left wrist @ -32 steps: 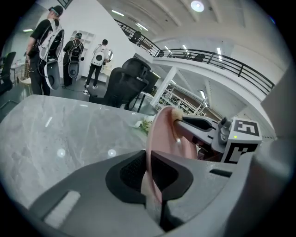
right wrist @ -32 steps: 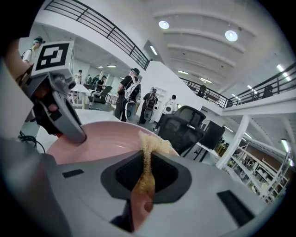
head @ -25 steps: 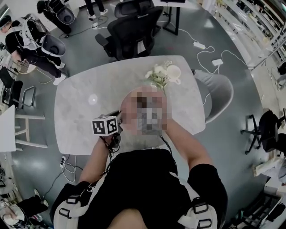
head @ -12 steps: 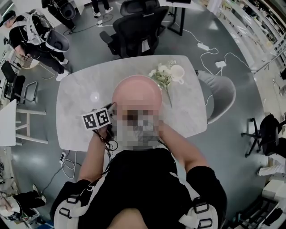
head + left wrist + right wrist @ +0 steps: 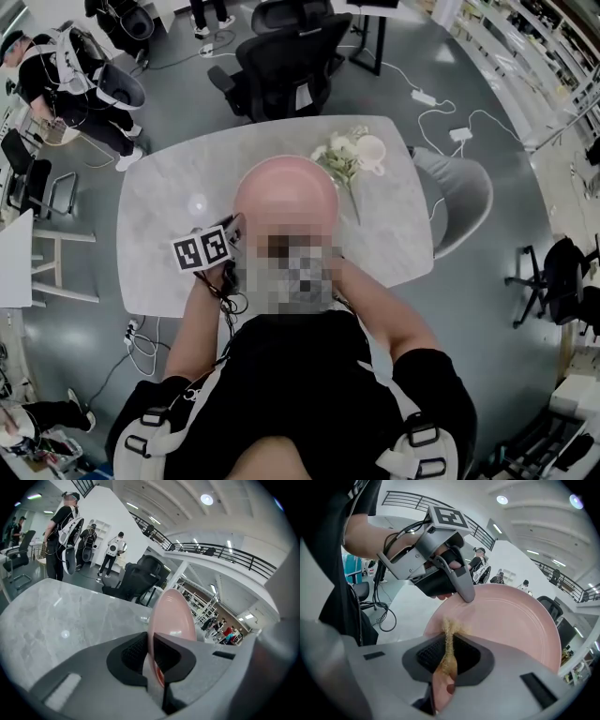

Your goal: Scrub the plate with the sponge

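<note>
Left gripper [image 5: 151,654]: jaws narrow, clamped on the near rim of the plate [image 5: 172,613]. The plate stands on edge, held up over the table [image 5: 159,216].

Right gripper [image 5: 449,651]: jaws pinched tight on the sponge [image 5: 449,634], a tan fibrous wad. Its tip touches the plate's face, just beside the left jaws.

Far right on the table, behind the plate: flowers [image 5: 339,155] and a cup [image 5: 372,152].

Judgement: scrubbing looks under way, near the rim only. To do it well, hold the rim grip firm, press the sponge flat, sweep away from the left jaws across the whole face, and brace against the plate twisting.
</note>
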The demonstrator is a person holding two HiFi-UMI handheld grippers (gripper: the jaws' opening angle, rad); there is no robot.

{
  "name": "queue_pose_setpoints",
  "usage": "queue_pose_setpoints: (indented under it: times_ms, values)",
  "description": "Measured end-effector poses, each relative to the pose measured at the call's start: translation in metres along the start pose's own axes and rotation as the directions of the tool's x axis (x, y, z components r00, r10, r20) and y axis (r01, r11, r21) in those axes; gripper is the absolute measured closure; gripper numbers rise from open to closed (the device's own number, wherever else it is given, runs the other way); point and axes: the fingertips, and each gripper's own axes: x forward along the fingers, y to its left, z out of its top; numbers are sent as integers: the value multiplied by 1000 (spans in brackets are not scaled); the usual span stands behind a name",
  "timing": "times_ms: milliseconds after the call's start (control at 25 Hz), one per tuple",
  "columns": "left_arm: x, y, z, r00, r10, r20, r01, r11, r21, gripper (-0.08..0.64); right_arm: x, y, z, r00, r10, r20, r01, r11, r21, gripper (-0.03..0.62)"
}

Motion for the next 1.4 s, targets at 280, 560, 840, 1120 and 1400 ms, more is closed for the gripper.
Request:
queue_pose_setpoints:
  times_ms: [280,560,840,1120,1400]
  values:
    - [3,-15,-12,999,-15,-44,19,996,85,537,-9,-34,-6,996,-88,-19,88,996,4,547]
    - [1,-25,-25,994,-42,-101,56,988,145,535,-28,-101,-13,968,-246,-56,245,969,-13,546]
    - [-3,-20,-29,991,-54,-120,70,988,135,534,-38,-138,-17,919,-382,-94,371,921,-120,546]
    - [-9,-15,-20,993,-56,-100,67,992,109,532,-34,-135,-16,913,-398,-94,385,914,-126,548]
    - [-12,15,-7,999,-15,-32,15,1000,-2,532,-8,-69,-16,983,-166,-83,161,985,-66,546]
